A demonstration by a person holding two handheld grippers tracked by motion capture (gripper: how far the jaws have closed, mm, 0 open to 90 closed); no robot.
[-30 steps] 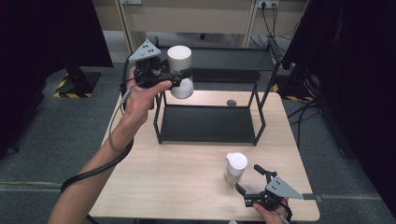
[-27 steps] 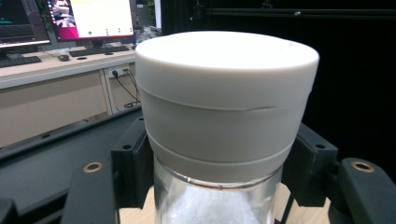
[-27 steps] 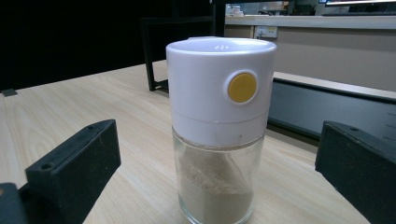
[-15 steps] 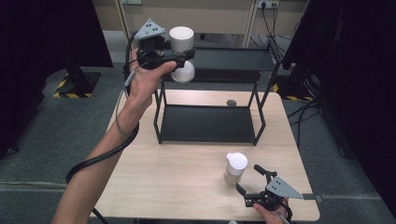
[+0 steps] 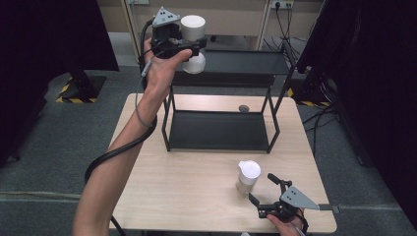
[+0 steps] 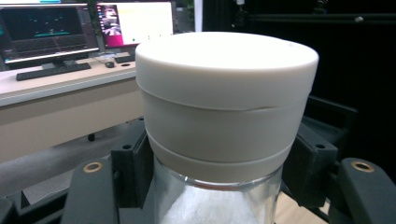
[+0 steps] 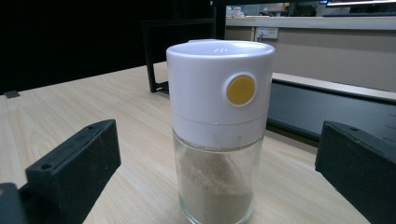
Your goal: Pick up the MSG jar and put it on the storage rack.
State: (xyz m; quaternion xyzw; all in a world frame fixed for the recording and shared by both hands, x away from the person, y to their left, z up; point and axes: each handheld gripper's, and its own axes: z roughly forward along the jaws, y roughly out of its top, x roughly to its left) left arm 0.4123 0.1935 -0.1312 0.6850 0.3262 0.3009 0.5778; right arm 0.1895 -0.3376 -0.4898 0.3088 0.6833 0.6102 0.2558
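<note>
Left gripper (image 5: 189, 46): clamped on white-capped jar (image 5: 193, 29), upright, held at the rack's top shelf (image 5: 246, 61), left end. Right gripper (image 5: 263, 194): jaws wide, second jar (image 7: 217, 126) standing on table (image 5: 187, 196) just ahead, between them, untouched.

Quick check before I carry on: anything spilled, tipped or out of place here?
Nothing stands out. The white-capped glass jar sits upright in the left tool above the black metal shelf; the yellow-buttoned glass shaker stands upright on the wooden table.

Even overhead light, dark room edges, soft shadows, slightly soft high view, glowing background monitors.
</note>
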